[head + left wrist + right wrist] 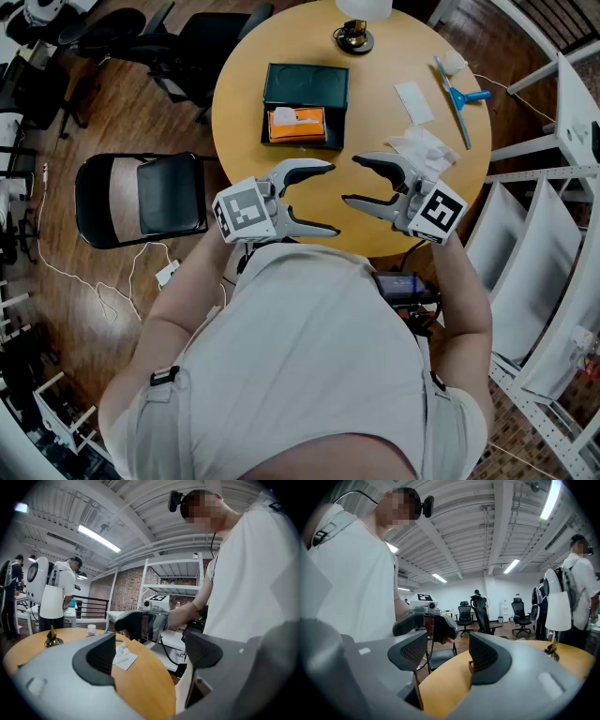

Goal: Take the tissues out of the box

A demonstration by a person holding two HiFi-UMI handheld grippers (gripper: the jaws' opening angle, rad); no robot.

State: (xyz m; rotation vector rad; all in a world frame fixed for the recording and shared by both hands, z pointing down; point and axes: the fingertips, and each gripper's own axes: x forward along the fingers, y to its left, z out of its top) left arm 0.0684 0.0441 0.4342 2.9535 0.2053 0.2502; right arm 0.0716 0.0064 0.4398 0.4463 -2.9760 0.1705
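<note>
Box sits upper centre of the head view, a tissue poking from its orange slot. Loose tissues lie right of it: some out, I judge, more left. My left claw and right claw gape empty, mid-frame, short of the box.

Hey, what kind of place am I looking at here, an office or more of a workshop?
Probably an open-plan office or lab workspace: rolling office chairs stand about the room, white metal shelving lines a brick wall, and strip lights hang from an exposed ceiling.
</note>
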